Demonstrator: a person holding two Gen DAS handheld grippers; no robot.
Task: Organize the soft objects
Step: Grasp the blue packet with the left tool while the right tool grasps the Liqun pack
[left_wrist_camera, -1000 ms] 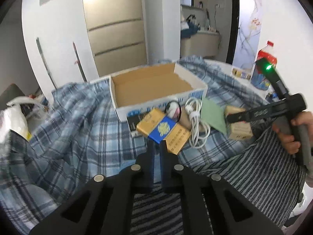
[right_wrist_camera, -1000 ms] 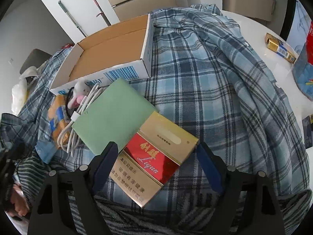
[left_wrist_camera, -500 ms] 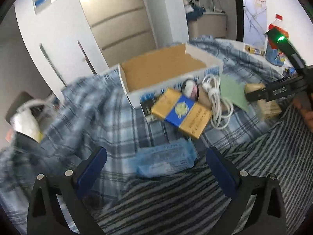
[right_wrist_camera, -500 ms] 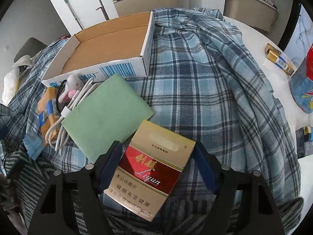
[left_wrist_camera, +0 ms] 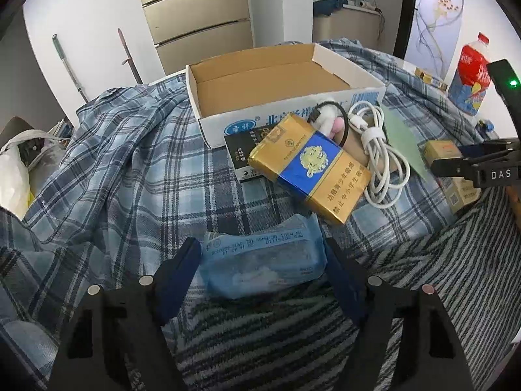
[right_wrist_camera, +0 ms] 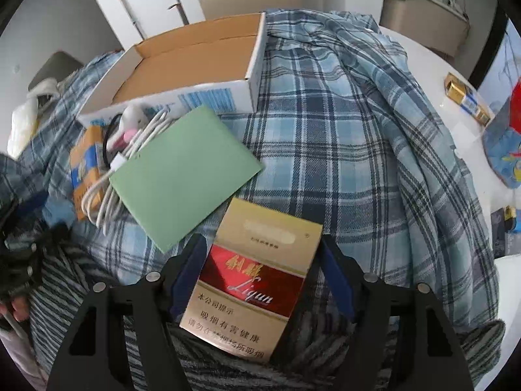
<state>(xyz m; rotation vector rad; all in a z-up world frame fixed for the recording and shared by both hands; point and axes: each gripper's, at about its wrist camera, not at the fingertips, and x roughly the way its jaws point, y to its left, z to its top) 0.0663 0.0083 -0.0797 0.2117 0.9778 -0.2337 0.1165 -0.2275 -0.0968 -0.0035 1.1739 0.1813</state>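
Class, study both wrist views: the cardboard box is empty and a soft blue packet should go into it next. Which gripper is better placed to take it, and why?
Left. The left gripper already straddles the blue packet, jaws closing in. The right gripper straddles the red-and-gold carton instead.

The red-and-gold carton (right_wrist_camera: 250, 280) reads "Liqun"; the right hand-held gripper (left_wrist_camera: 482, 171) is marked "DAS".
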